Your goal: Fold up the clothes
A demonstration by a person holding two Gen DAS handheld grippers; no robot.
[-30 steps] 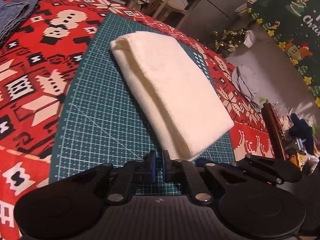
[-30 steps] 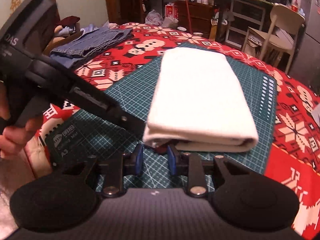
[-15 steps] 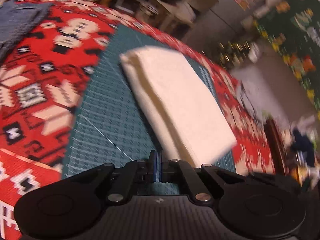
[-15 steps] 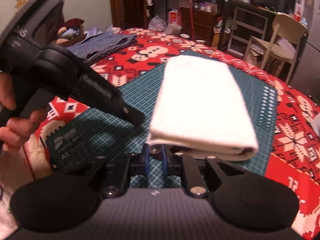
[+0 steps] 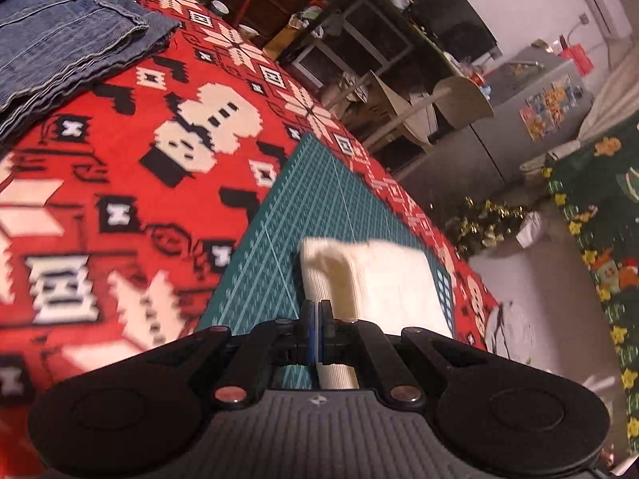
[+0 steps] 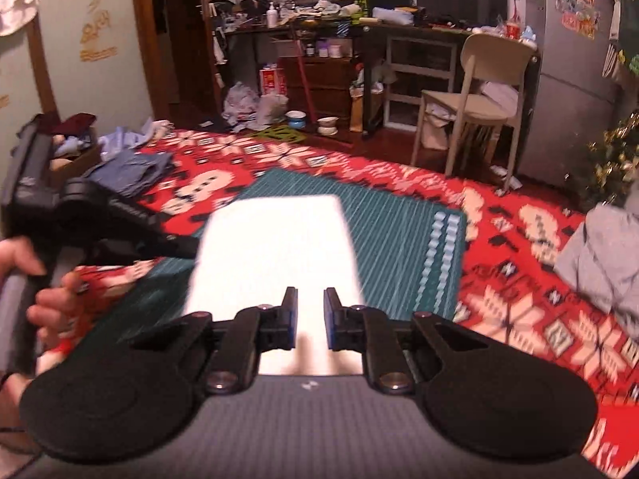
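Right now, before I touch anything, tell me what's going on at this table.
A person is folding clothes with a hand-held gripper in each hand. A folded white cloth lies on a green cutting mat over a red patterned tablecloth. The left gripper is shut at the cloth's left edge; whether it pinches a layer is unclear. The right gripper is at the near end, with cloth showing in the gap between its pads; blur hides whether they grip it. Folded jeans sit aside.

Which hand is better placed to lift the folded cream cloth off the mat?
Right, probably: the right gripper has its fingers apart over the middle of the cream cloth's near edge; the left gripper is shut at its corner.
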